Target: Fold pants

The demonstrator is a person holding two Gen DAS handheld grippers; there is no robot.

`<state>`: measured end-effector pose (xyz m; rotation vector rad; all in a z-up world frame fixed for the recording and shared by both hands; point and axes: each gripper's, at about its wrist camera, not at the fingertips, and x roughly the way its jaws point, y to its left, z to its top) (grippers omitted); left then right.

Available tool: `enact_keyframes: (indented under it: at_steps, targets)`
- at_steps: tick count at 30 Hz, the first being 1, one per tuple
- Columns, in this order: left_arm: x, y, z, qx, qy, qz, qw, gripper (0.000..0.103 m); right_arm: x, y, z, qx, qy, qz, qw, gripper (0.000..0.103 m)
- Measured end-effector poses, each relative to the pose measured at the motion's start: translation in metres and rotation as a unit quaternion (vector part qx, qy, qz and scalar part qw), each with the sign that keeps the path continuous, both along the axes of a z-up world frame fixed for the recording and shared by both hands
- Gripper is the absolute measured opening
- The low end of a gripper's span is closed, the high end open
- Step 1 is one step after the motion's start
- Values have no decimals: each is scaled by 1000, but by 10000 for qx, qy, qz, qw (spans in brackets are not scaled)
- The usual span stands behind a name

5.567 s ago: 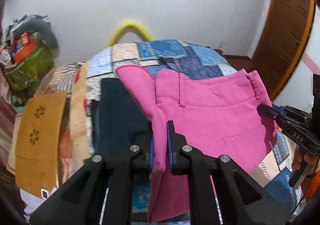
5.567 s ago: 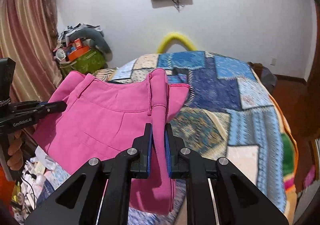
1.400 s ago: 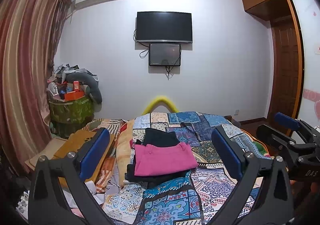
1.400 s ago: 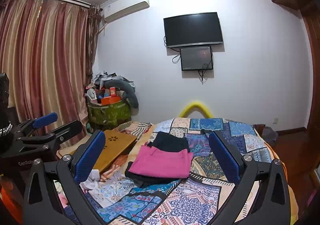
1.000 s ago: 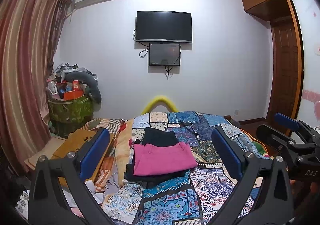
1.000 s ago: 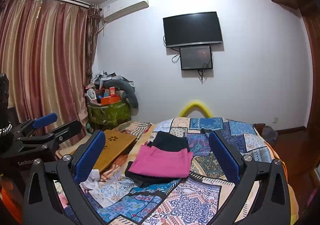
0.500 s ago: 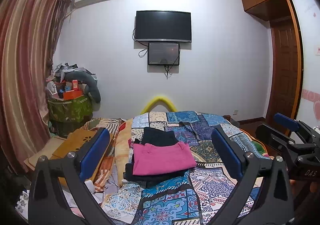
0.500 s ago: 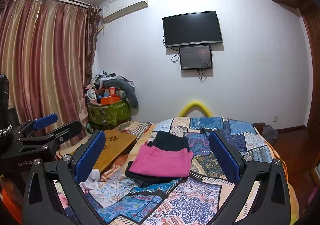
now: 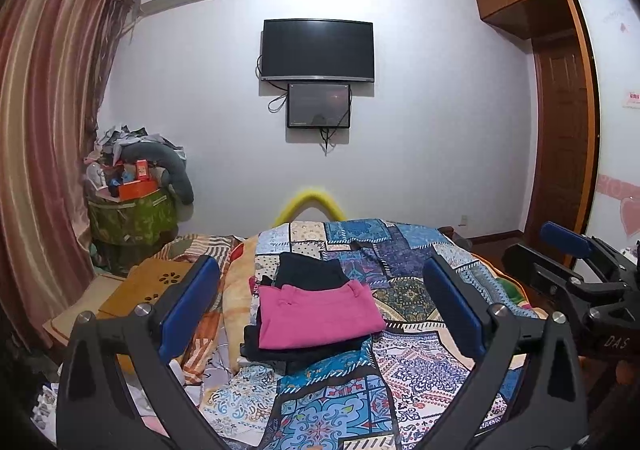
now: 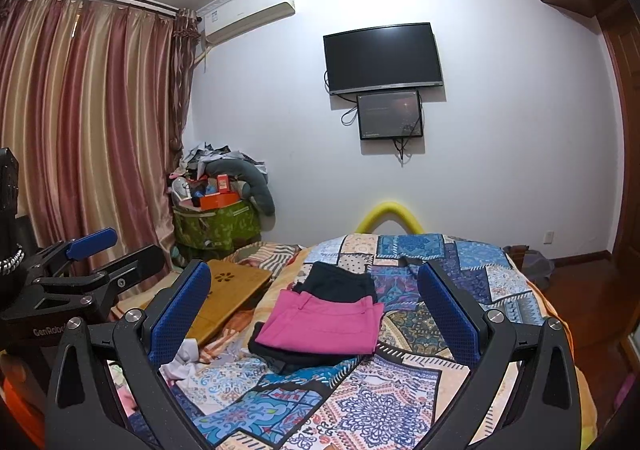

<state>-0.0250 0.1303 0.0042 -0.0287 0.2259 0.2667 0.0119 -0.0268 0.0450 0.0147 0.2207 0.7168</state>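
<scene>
The pink pants (image 9: 316, 316) lie folded in a flat rectangle on top of folded dark clothes (image 9: 310, 272) on the patchwork bedspread (image 9: 360, 382). They also show in the right wrist view (image 10: 322, 324). My left gripper (image 9: 320, 306) is open and empty, held back from the bed and well short of the pants. My right gripper (image 10: 314, 308) is open and empty too, at a similar distance. The right gripper also shows at the right edge of the left wrist view (image 9: 576, 270), and the left gripper at the left edge of the right wrist view (image 10: 100, 262).
A wooden lap tray (image 10: 228, 298) lies left of the clothes. A green bin heaped with clutter (image 10: 218, 217) stands by the curtain (image 10: 80, 129). A TV (image 9: 318, 49) hangs on the far wall. A wooden door (image 9: 564, 153) is at the right.
Earlier both grippers were shut on the pink pants held up over the bed. Now the pants lie folded on the dark clothes and both grippers are open and drawn back.
</scene>
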Motion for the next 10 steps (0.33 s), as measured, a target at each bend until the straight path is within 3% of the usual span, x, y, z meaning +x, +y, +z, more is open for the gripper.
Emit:
enact_keyframes:
  at_steps: [10]
  targets:
    - [1,-5,-1,83,31,-65,9999,103,1,-1,-1,-6,41,-29,10000,103]
